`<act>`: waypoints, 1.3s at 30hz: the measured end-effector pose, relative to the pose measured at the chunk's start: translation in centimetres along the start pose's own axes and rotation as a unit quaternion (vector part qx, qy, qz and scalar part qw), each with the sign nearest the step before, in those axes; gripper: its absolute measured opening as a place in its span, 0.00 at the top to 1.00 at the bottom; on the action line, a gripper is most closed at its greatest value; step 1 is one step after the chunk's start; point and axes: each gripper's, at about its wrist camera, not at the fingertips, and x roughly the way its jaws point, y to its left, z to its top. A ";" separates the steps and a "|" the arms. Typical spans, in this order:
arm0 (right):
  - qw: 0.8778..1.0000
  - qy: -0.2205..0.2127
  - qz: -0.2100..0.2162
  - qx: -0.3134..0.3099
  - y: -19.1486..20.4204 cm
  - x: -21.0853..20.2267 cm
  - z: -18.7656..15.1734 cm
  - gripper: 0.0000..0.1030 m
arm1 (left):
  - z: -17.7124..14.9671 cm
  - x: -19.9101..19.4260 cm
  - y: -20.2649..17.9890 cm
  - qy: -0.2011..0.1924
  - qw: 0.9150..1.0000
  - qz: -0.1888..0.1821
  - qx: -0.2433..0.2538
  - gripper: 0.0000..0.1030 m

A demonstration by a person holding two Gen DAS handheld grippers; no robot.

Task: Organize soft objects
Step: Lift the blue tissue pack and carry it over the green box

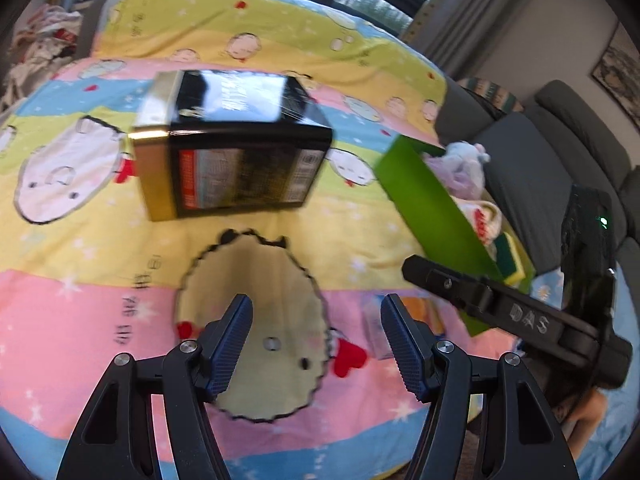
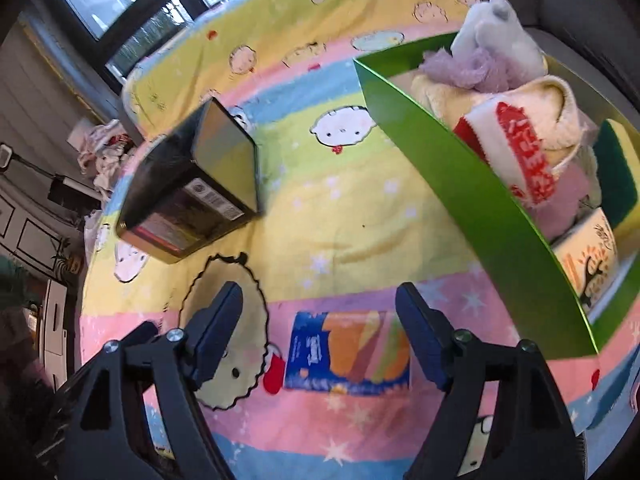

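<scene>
A home living room: a cartoon-print blanket [image 1: 280,52], a grey sofa [image 1: 560,152], curtains [image 1: 472,20] and large windows [image 2: 120,4].

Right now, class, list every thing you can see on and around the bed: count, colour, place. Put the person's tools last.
Bedsheet: one, striped yellow, pink and blue with cartoon faces, covering the bed.
Tin box: one, black and gold, on the sheet, left of the tray.
Green tray: one, right side of the sheet.
Plush toy: one, grey and lilac, far end of the tray.
Knitted cloth: one, cream with red, in the tray.
Sponge: one, green and yellow, in the tray.
Tissue pack: one, blue and orange, flat on the sheet.
Left gripper: black, jaws open, empty.
Right gripper: black, jaws open over the tissue pack.
</scene>
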 end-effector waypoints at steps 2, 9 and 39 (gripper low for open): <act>1.000 -0.004 0.028 0.012 -0.6 -0.2 -0.2 0.24 | -0.1 0.7 -0.4 0.008 1.000 -0.021 -0.005 0.35; 0.998 0.003 0.046 0.042 -3.0 0.6 -1.2 0.39 | -1.1 3.4 -1.3 0.034 0.998 -0.043 -0.015 0.35; 0.994 -0.040 0.095 0.027 -3.2 -2.2 -1.2 0.56 | -1.6 1.6 -6.6 -0.014 0.998 -0.017 0.065 0.53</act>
